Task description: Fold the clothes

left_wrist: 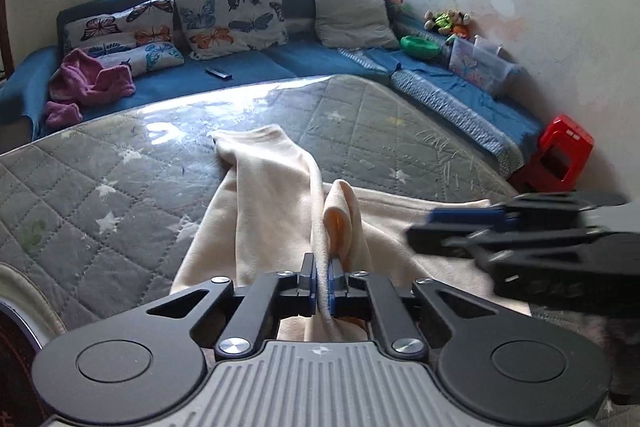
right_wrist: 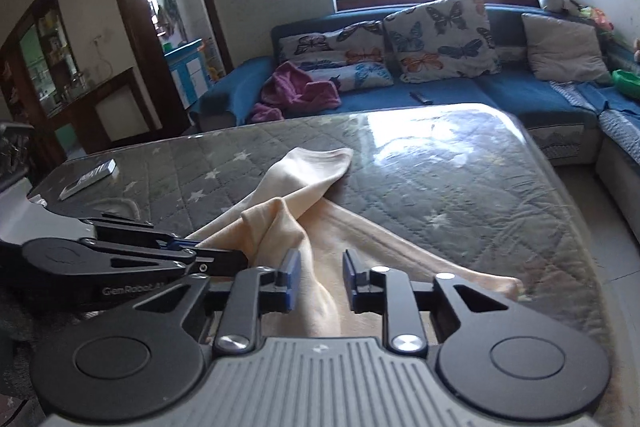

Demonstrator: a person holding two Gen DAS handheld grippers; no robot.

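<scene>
The cloth is soft and cream colored, maybe a shirt or a pair of pants; I cannot tell which. Most of it lies flat on the counter. One long part, like a sleeve or a leg, is pulled up off the flat part and runs away toward the far side, where its end rests on the counter. The cloth looks thin and floppy, with a stitched edge along one side. It bunches into a fold where it is pinched.

The left tool is closed tight on the cloth. Its two blue pads squeeze a ridge of cloth between them. It holds this part up, likely so the long piece can be laid over the rest to make a fold.

The right tool is open. Its pads stand apart, with cloth showing in the gap, but they are not pinching it. It sits just beside the left tool, maybe ready to take a grip of its own or to smooth the cloth.

The counter has a gray quilted cover with white stars under a shiny clear sheet. A remote lies near the far left edge. Behind the counter is a blue sofa with butterfly pillows and a pink towel. A red stool stands by the wall.
</scene>
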